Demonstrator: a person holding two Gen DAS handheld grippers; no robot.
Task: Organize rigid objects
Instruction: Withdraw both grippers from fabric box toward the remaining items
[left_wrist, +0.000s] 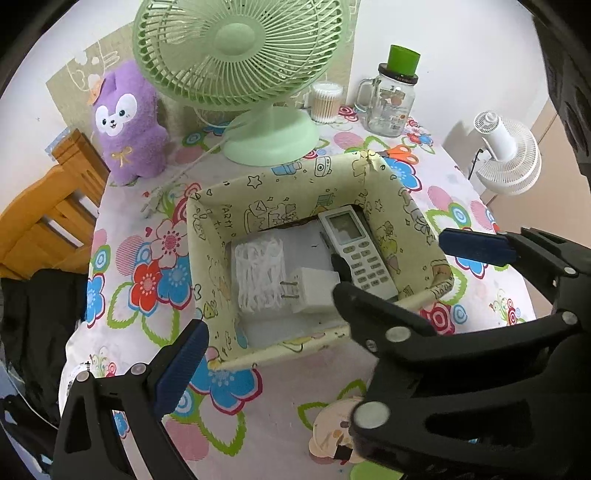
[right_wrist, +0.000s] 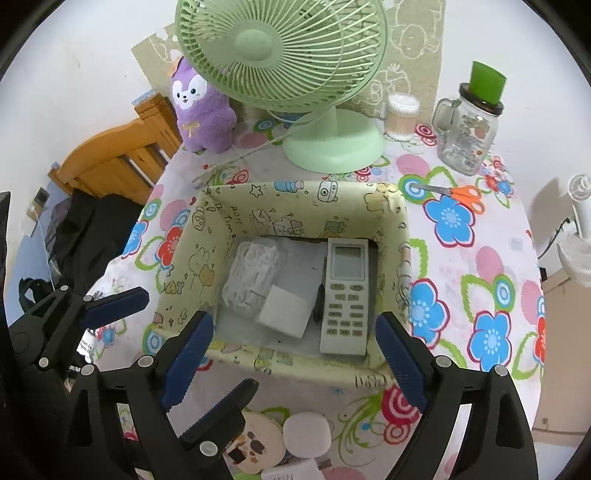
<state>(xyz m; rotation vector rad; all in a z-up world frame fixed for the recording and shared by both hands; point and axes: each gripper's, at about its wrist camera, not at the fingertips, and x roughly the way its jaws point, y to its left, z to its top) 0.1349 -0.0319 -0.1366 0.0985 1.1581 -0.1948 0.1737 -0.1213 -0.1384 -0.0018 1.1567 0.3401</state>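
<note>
A yellow cartoon-print box (right_wrist: 303, 192) stands in the middle of the flowered table. Inside lie a white remote control (right_wrist: 345, 295), a black pen (right_wrist: 318, 302) along its left side, a white plug charger (right_wrist: 284, 312) and a bag of white picks (right_wrist: 251, 273). My right gripper (right_wrist: 293, 315) hangs open above the box's near wall, its blue pads clear of everything. My left gripper (left_wrist: 295, 354) is open and empty over the near left corner of the box (left_wrist: 280, 181). The right gripper (left_wrist: 391, 254) partly covers the left gripper's right finger in the left wrist view.
A green desk fan (right_wrist: 332, 147), a purple plush (right_wrist: 203, 110), a tub of cotton swabs (right_wrist: 400, 114) and a glass mug jar (right_wrist: 467, 136) line the back. Orange scissors (right_wrist: 461, 194) lie right of the box. Round pads (right_wrist: 306, 432) sit at the near edge. A wooden chair (right_wrist: 118, 162) stands to the left.
</note>
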